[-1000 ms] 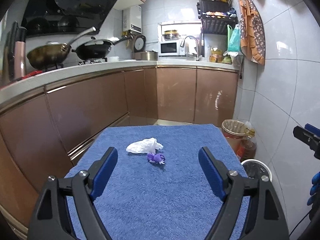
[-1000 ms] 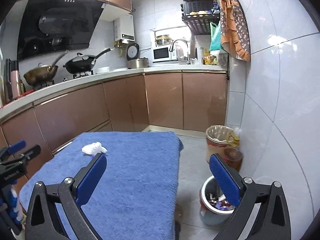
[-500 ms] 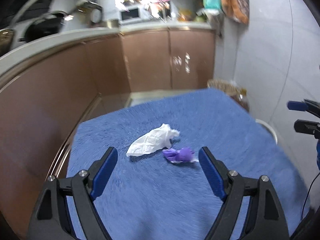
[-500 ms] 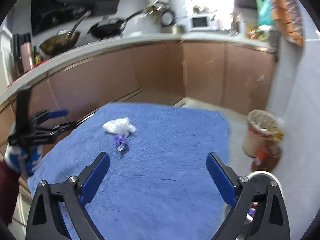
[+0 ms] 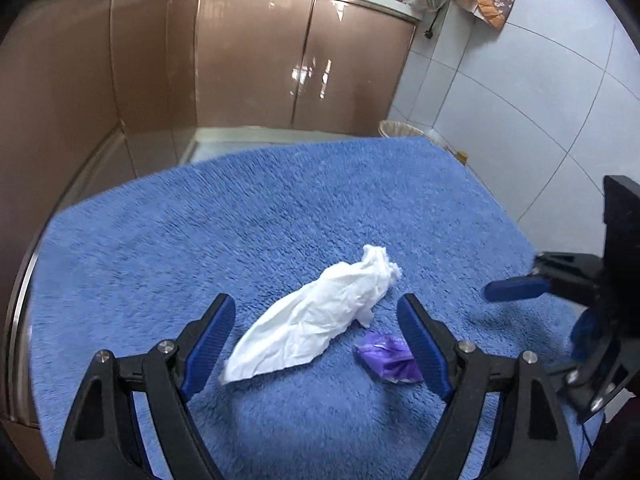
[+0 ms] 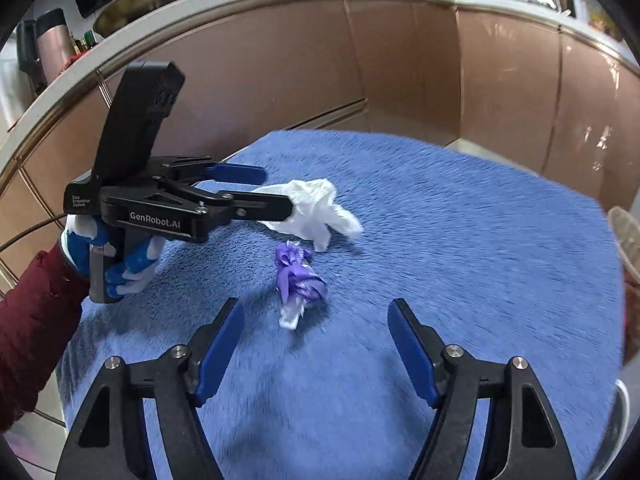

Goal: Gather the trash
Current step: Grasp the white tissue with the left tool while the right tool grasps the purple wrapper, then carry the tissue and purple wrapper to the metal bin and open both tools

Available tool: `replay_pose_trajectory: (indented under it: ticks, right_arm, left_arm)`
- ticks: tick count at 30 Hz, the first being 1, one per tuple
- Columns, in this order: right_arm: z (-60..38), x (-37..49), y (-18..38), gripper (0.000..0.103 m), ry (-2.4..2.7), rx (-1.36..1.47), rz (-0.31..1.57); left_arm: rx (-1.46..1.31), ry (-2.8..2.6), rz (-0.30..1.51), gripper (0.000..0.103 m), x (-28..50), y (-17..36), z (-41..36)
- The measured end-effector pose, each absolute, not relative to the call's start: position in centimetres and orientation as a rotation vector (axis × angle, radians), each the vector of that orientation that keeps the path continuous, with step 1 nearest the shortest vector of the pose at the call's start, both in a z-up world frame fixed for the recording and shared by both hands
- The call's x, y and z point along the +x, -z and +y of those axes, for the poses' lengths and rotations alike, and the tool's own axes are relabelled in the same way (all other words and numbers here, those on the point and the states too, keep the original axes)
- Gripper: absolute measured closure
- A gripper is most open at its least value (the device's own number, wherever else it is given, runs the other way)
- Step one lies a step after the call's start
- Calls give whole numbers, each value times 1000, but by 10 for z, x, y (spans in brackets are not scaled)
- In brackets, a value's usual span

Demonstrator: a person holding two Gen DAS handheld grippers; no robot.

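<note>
A crumpled white tissue (image 5: 320, 320) (image 6: 316, 208) and a small purple wrapper (image 5: 388, 360) (image 6: 298, 280) lie on a blue towel-covered table (image 5: 280, 220) (image 6: 460, 240). My left gripper (image 5: 316, 340) (image 6: 276, 192) is open, tilted down, with the tissue between its jaws; the pads do not press on it. The wrapper lies against the inside of its right finger. My right gripper (image 6: 314, 344) is open with its jaws closing. The wrapper lies just ahead of its tips, untouched. One of the right gripper's fingers (image 5: 516, 290) shows at the right in the left wrist view.
Brown kitchen cabinets (image 5: 240, 60) (image 6: 400, 60) run behind and left of the table. A lined waste bin (image 5: 400, 130) (image 6: 628, 232) stands on the floor past the far right corner, by the tiled wall (image 5: 520, 100). A gloved hand (image 6: 116, 264) with a dark red sleeve (image 6: 32, 320) holds the left gripper.
Both grippers have come forward and down towards the trash, tilting to look at the table. The left now straddles the tissue. The right gripper's jaws have narrowed.
</note>
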State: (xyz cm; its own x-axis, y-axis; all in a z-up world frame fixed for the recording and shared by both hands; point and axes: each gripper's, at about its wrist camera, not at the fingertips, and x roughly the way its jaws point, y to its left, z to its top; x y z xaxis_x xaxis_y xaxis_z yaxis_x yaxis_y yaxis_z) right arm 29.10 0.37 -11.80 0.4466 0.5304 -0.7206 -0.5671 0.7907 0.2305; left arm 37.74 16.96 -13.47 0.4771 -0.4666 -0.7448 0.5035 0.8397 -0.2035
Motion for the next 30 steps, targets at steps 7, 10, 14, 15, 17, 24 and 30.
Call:
replay_pose_trajectory:
  ticks: [7, 10, 14, 15, 17, 24, 30]
  right_arm:
    - [31, 308, 140, 57, -735, -42, 915]
    - [35, 309, 146, 69, -736, -48, 928]
    - [30, 302, 145, 73, -734, -40, 915]
    - [28, 299, 143, 73, -733, -41, 911]
    - [23, 290, 138, 73, -729, -42, 903]
    - [-3, 249, 109, 73, -700, -33, 859]
    - [-36, 206, 76, 73, -652, 1, 799]
  left_arm:
    - [-24, 604, 955, 54, 386, 153, 173]
    - [-47, 590, 965, 71, 386, 156, 176]
    - [-77, 583, 953, 88, 377, 151, 181]
    - [-83, 579, 946, 89, 374, 148, 181]
    - [-95, 567, 932, 90, 366, 141, 182]
    - [-78, 525, 885, 93, 327, 110, 177]
    - [-71, 500, 824, 93, 280, 76, 174]
